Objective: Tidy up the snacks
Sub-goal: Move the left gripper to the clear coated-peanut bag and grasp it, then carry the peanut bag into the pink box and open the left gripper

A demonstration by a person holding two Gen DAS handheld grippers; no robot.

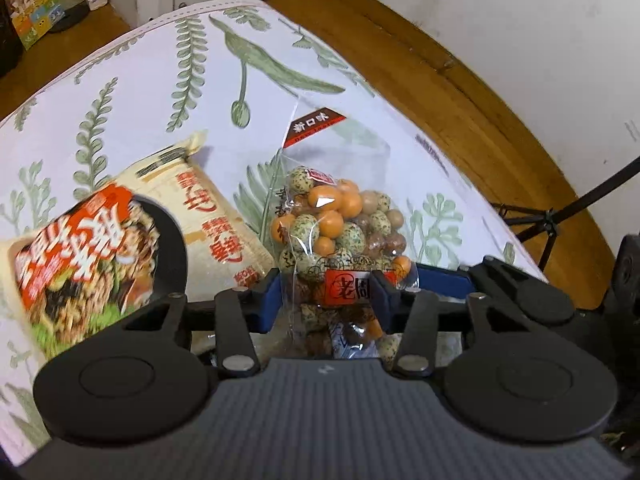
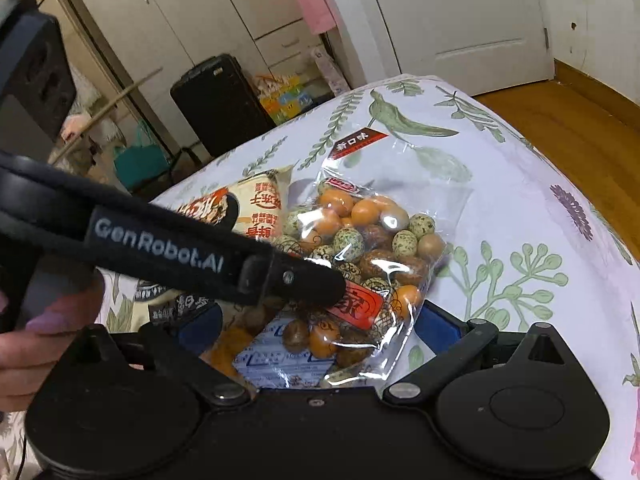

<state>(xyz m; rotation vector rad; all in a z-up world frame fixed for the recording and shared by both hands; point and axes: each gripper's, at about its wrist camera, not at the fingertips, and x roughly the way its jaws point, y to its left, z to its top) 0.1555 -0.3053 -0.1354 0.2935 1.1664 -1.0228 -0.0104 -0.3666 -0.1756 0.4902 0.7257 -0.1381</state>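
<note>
A clear bag of orange, speckled and brown coated nuts [image 1: 340, 220] lies on the leaf-print cloth [image 1: 160, 80]. My left gripper [image 1: 326, 296] is shut on the bag's near end, with its blue pads [image 1: 270, 296] pinching at the red label. A cream snack packet [image 1: 120, 248] with a food photo lies just left of the bag. In the right wrist view my right gripper [image 2: 320, 328] stands open, its pads wide on either side of the same bag [image 2: 372, 240]. The left gripper's black body [image 2: 160, 248] crosses in front. A blue-and-white packet [image 2: 276, 360] lies under the bag.
The table's right edge drops to a wooden floor [image 1: 440, 80], where a black tripod [image 1: 560, 208] stands. Beyond the far edge are a black suitcase [image 2: 220, 104], cupboards and a white door [image 2: 480, 40]. A person's hand [image 2: 40, 340] holds the left gripper.
</note>
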